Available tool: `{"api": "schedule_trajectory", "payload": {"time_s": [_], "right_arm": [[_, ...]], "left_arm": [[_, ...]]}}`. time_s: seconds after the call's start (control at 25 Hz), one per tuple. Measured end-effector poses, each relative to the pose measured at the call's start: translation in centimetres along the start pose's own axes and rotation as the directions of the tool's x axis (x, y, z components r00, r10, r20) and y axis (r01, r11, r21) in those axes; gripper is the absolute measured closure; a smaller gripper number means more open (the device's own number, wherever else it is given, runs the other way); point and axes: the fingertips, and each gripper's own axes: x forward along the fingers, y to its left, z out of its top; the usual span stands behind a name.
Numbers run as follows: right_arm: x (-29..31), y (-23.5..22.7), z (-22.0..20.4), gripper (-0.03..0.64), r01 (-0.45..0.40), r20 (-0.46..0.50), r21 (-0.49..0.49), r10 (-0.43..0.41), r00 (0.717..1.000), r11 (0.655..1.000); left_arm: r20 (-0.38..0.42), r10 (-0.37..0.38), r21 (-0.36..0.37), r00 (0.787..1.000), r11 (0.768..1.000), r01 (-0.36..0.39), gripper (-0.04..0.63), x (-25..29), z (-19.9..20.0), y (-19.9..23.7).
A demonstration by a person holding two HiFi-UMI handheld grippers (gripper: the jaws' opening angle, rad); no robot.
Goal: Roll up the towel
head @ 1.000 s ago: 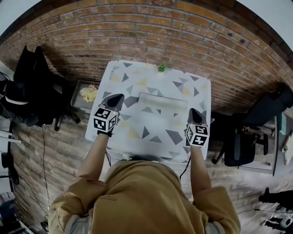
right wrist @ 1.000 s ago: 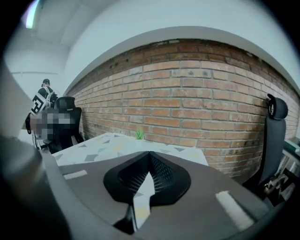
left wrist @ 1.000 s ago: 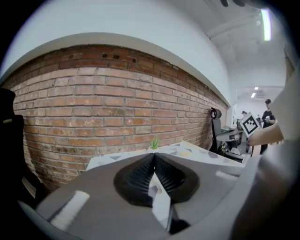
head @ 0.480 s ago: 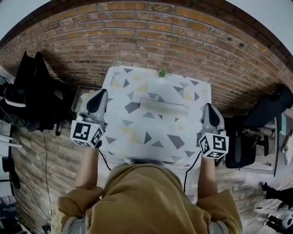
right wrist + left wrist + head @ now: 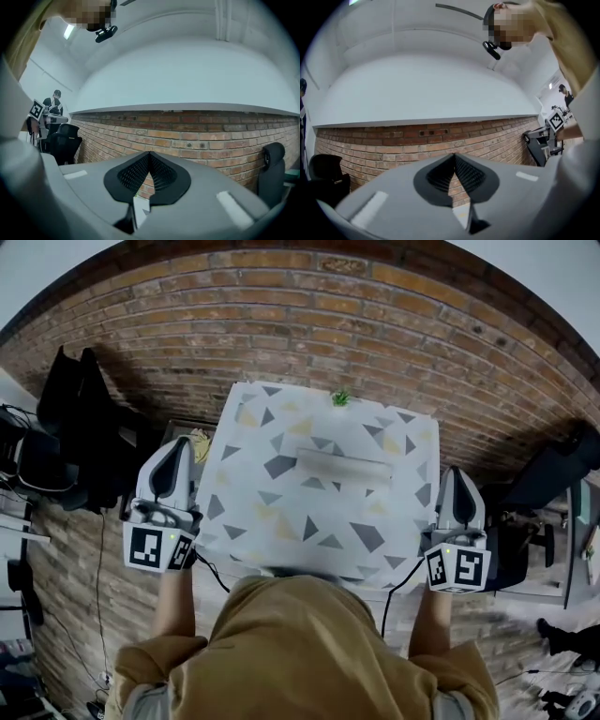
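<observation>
Both tongs have risen from the table [image 5: 281, 517] and spread outward since a second ago, the left tongs [image 5: 176, 448] now off the table's left edge, pressed together and empty. The rolled towel [image 5: 344, 465] lies across the table's far middle. The right tongs [image 5: 459, 476], pressed together on nothing, hang off the table's right edge.

Mustard-yellow top [image 5: 309, 652]; loose sleeves [image 5: 145, 667] pushed up forearms

The tabletop [image 5: 281, 512] has its near edge hidden under the person [image 5: 300, 643]. The left claw [image 5: 177, 444] covers most of a tray [image 5: 195, 427] whose yellowish contents stay unclear. The green thing [image 5: 340, 397] at the far edge is too small to identify.
</observation>
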Motion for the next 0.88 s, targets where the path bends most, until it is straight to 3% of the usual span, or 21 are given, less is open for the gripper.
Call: {"api": "schedule_trajectory", "payload": {"time_s": [0.24,0.44,0.88], "right_arm": [[-1.0,0.2,0.8,0.614,0.003,-0.002,-0.055,-0.003,1.0,0.998],[-1.5,1.2,0.6,0.614,0.015,-0.003,-0.031,-0.015,1.0,0.999],[-1.2,2.1,1.2,0.614,-0.007,0.0,-0.046,0.007,1.0,0.999]], "left_arm": [[-0.012,0.054,0.01,0.998,0.999,-0.053,0.534,-2.3,0.5,1.0],[-0.044,0.085,0.021,0.995,0.996,-0.085,0.532,-3.3,-0.4,1.7],[-0.027,0.063,0.0,0.998,0.998,-0.063,0.534,-2.6,-0.6,0.5]]}}
